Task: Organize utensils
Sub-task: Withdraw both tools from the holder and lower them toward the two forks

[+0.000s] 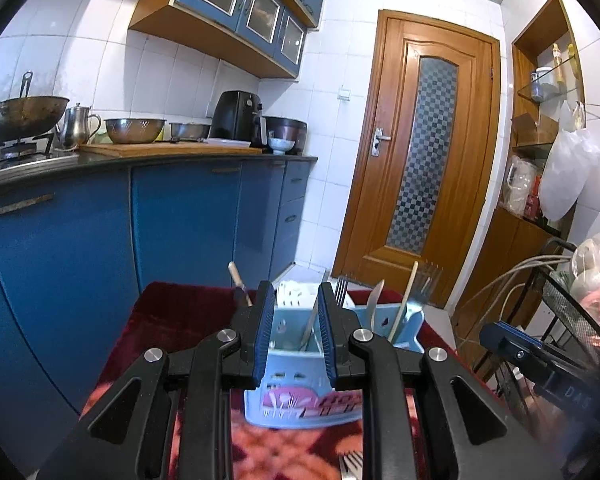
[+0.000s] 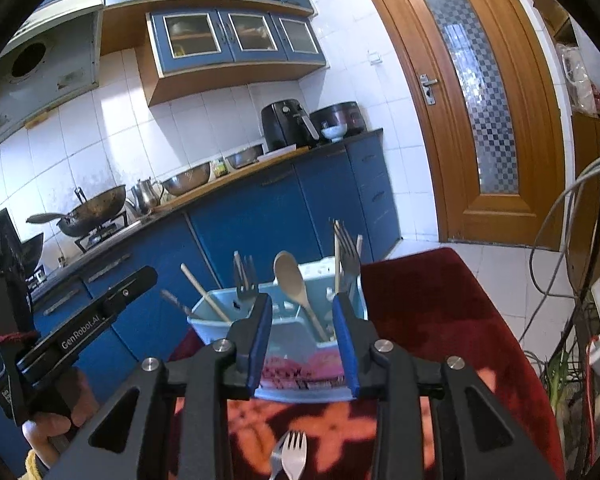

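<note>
Reaching for the fork [image 2: 289, 454] lying near on the red surface [image 2: 440, 308], the right claw [image 2: 303, 344] stands released and empty, like the left claw [image 1: 292, 332]. It should descend straight over the handle, then clench, and lift it toward the blue holder [image 2: 288, 344] just beyond.

Utensil caddy [image 2: 300, 360]: stands on the cloth-covered table [image 2: 452, 320]. In it: wooden spoon [image 2: 294, 284] at centre, fork [image 2: 246, 276] to its left, chopsticks [image 2: 206, 292] further left, second fork [image 2: 348, 260] to its right. Before the caddy, on the cloth: loose fork [image 2: 294, 456]. Behind the caddy: kitchen counter [image 2: 260, 172].
</note>
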`<action>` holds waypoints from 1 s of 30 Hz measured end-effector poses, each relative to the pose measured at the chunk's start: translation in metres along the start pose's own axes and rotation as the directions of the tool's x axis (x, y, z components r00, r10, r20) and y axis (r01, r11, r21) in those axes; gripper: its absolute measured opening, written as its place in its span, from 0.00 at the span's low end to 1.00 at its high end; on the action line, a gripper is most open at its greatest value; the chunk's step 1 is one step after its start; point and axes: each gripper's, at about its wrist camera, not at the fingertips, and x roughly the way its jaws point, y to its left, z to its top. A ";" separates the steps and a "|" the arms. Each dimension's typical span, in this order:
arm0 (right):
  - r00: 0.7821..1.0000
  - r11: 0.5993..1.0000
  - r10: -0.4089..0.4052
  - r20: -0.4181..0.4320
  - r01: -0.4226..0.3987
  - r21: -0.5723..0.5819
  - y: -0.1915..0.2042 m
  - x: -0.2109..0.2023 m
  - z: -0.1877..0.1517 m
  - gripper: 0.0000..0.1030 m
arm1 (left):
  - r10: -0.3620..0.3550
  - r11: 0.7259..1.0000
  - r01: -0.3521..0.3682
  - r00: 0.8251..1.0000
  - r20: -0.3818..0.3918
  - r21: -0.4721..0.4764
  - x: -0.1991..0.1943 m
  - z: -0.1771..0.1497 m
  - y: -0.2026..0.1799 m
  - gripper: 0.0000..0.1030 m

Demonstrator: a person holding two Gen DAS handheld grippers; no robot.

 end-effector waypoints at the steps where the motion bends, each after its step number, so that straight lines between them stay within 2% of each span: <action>1: 1.000 1.000 0.002 -0.008 -0.002 0.001 0.000 -0.002 -0.003 0.37 | 0.004 1.000 -0.004 1.000 -0.009 0.001 -0.003 -0.003 0.001 0.21; 4: 0.999 1.000 0.019 -0.032 -0.018 0.012 0.001 -0.005 -0.010 0.42 | 0.008 1.000 -0.008 1.000 -0.026 -0.003 -0.011 -0.013 0.003 0.21; 12: 0.997 1.000 -0.006 -0.081 0.007 0.021 -0.002 -0.010 -0.031 0.44 | 0.019 1.000 -0.020 0.994 -0.106 -0.008 -0.022 -0.043 0.009 0.21; 18: 0.993 0.999 -0.032 -0.111 0.035 0.018 -0.005 -0.015 -0.048 0.46 | 0.020 1.000 -0.020 0.984 -0.178 0.001 -0.022 -0.064 0.010 0.21; 24: 0.987 0.998 -0.044 -0.157 0.050 0.034 -0.013 -0.015 -0.066 0.48 | 0.006 1.000 -0.001 0.964 -0.264 0.017 -0.018 -0.083 0.008 0.21; 30: 0.980 0.996 -0.059 -0.189 0.070 0.053 -0.025 -0.016 -0.080 0.48 | -0.026 1.000 0.029 0.930 -0.365 0.003 -0.005 -0.103 0.003 0.21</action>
